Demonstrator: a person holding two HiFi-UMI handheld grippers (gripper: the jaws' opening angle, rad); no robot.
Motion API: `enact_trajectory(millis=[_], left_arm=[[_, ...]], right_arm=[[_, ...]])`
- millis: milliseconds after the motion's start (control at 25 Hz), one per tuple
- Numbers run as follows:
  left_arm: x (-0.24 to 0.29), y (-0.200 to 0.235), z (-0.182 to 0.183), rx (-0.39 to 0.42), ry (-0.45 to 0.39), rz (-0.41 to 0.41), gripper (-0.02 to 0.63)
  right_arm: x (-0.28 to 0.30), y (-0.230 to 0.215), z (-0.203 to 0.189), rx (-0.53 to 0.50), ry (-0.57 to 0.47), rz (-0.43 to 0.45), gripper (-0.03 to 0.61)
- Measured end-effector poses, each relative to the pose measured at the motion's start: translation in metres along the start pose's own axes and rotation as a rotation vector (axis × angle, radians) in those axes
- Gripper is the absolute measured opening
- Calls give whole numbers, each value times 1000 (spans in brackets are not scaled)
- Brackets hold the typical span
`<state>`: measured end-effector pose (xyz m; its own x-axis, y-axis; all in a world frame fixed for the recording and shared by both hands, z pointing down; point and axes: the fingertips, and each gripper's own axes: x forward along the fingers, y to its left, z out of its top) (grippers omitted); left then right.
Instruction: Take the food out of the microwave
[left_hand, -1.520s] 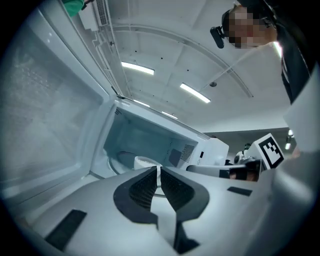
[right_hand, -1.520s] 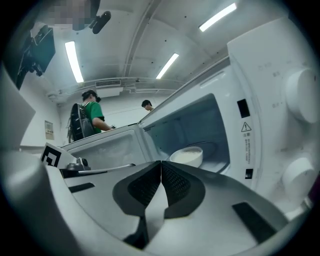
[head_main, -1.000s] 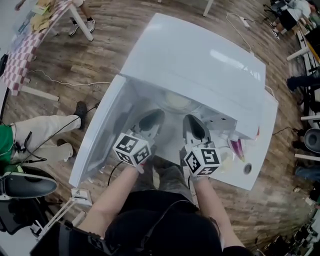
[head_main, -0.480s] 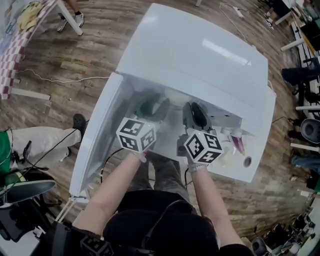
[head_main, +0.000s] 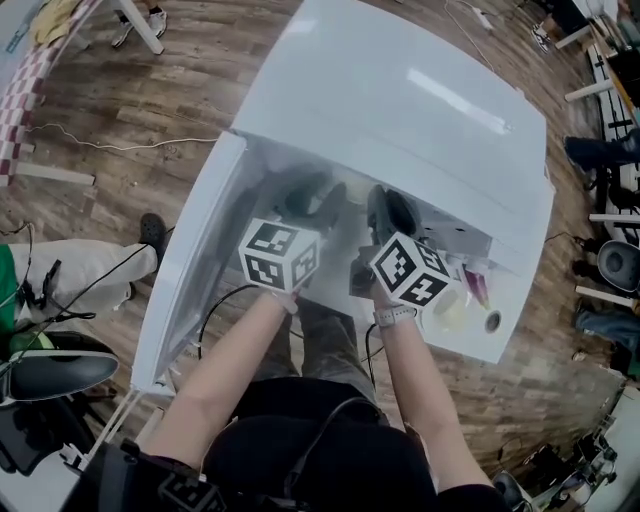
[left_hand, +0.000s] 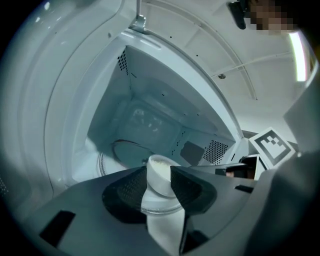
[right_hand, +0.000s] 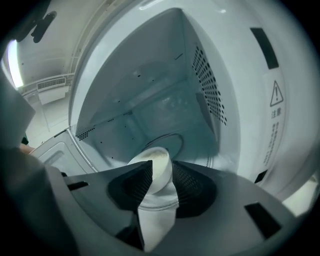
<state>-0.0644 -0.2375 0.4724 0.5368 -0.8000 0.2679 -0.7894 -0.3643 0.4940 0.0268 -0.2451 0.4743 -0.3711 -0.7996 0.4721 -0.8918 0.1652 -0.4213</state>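
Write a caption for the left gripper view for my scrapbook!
Left gripper, jaws apart, inside the open microwave, with the white bowl of food framed between them.

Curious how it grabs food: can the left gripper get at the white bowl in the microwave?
Probably yes: the door stands open, the left gripper has its jaws apart, and the bowl shows right between them, nothing blocking.

microwave (head_main: 400, 110) shell is smooth glossy white, looks like painted metal. floor (head_main: 130, 90) in the upper left is wood plank, slight sheen. bowl (right_hand: 159, 162) looks glossy white ceramic. left gripper (left_hand: 159, 171) is matt dark plastic, pads (left_hand: 189, 186) finely ribbed, its cube (head_main: 280, 255) matt too.
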Motion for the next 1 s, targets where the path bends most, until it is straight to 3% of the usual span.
enact_trajectory(millis=[400, 720, 1000], left_arm=[[8, 7, 4, -12, -3, 63, 137], [13, 12, 10, -97, 41, 78, 137], [6, 17, 8, -108, 43, 109, 137]], right_arm=[[13, -2, 0, 49, 28, -9, 127], [17, -2, 2, 73, 42, 6, 127], [14, -6, 1, 113, 46, 19, 121]])
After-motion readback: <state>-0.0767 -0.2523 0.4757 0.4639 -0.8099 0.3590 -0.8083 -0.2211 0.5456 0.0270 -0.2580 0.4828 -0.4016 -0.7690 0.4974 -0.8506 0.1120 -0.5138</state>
